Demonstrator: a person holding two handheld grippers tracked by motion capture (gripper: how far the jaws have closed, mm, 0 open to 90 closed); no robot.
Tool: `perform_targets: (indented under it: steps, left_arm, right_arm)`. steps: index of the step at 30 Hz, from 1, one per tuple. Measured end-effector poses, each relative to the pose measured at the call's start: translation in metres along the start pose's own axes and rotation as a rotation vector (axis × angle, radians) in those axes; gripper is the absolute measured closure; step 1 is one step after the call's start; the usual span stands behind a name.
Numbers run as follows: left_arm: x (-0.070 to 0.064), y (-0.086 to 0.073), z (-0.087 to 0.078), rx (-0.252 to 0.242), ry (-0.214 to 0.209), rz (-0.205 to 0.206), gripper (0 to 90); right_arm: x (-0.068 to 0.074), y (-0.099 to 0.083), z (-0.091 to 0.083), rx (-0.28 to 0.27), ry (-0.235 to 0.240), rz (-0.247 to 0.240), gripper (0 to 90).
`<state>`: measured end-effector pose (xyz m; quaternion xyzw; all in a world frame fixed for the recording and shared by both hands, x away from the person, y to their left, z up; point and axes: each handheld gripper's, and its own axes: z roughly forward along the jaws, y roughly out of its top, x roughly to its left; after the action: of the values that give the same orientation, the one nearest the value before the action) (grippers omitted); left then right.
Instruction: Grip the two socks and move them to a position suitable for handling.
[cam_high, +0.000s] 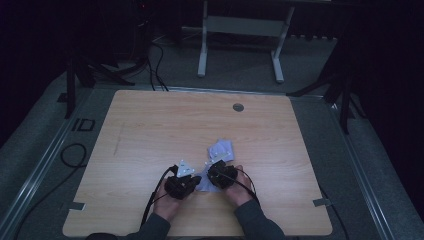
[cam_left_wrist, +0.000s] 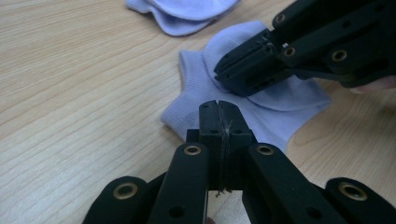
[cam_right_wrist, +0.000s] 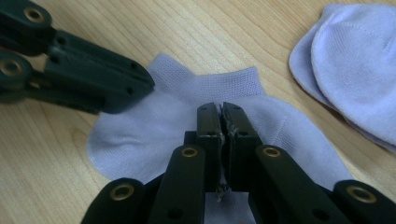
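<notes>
From the high view, your left hand-held gripper and right hand-held gripper meet at six o'clock on the counter, over a lilac sock; a second sock pile lies toward one o'clock.

In the left gripper view, your jaws are pressed together at the sock's edge.

In the right gripper view, your jaws are together over the sock. No writing is readable.
</notes>
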<state>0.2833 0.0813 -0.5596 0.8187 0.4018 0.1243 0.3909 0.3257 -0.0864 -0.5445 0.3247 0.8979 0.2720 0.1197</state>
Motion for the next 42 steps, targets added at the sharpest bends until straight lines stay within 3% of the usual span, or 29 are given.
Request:
perform_targets:
  steps: [4, 12, 18, 21, 30, 35, 42]
  left_arm:
    - [0.001, -0.002, 0.005, 0.012, 0.005, -0.009, 88.3]
    - [-0.001, -0.001, 0.006, 0.016, 0.024, 0.018, 89.2]
    - [-0.001, -0.002, 0.006, 0.016, 0.025, 0.023, 89.2]
    - [0.000, -0.002, 0.006, 0.015, 0.018, 0.015, 89.2]
    - [-0.001, -0.002, 0.006, 0.011, 0.021, 0.011, 89.2]
    - [0.000, -0.002, 0.005, 0.012, 0.019, 0.007, 89.1]
    - [0.000, -0.002, 0.006, 0.009, 0.018, 0.002, 89.1]
  right_arm:
    - [-0.001, -0.001, 0.000, -0.006, 0.005, 0.010, 86.5]
    - [-0.009, -0.002, -0.002, -0.022, 0.061, 0.076, 87.5]
    - [-0.012, -0.009, -0.018, -0.073, 0.068, 0.089, 87.5]
    - [-0.015, -0.014, -0.028, -0.100, 0.108, 0.120, 87.4]
    - [-0.027, -0.039, -0.055, -0.122, 0.055, 0.138, 86.8]
    - [-0.031, -0.060, -0.072, -0.121, -0.007, 0.147, 86.4]
    - [-0.040, -0.078, -0.082, -0.106, -0.035, 0.182, 86.4]
